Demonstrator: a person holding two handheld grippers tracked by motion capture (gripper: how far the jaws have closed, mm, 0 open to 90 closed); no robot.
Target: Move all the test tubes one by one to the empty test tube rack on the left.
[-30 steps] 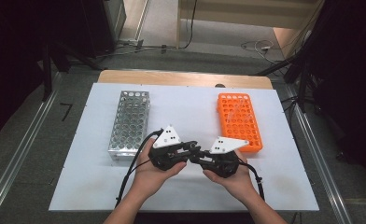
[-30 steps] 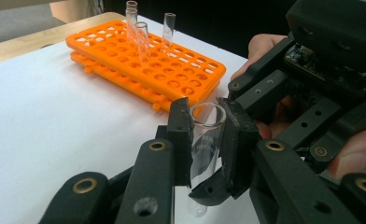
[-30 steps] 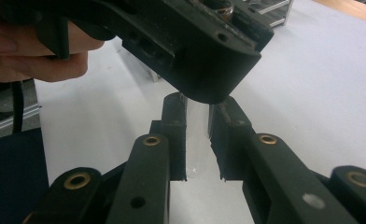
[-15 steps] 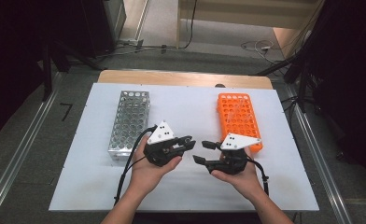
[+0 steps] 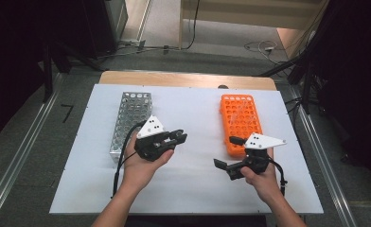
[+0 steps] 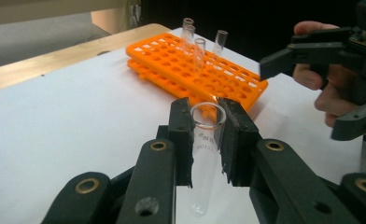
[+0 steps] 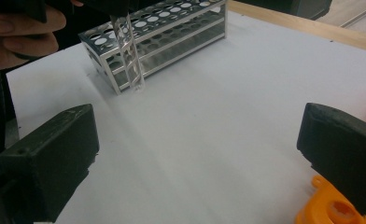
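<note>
The left gripper (image 6: 204, 140) held a clear glass test tube (image 6: 203, 154) upright between its jaws, gripped just below the rim, above the white tabletop (image 5: 193, 184) between the metal rack (image 5: 130, 124) and the orange rack (image 5: 241, 120). The right gripper (image 5: 228, 152) had just been opening its jaws, which stood wide with nothing between them. This looked like the moment after a hand-over, with the tube on its way to the metal rack. The next move would call for lining the tube's rounded bottom over an empty hole and lowering it straight. The tube seemed empty, with faint printing on its wall, though the markings were too small to read.
</note>
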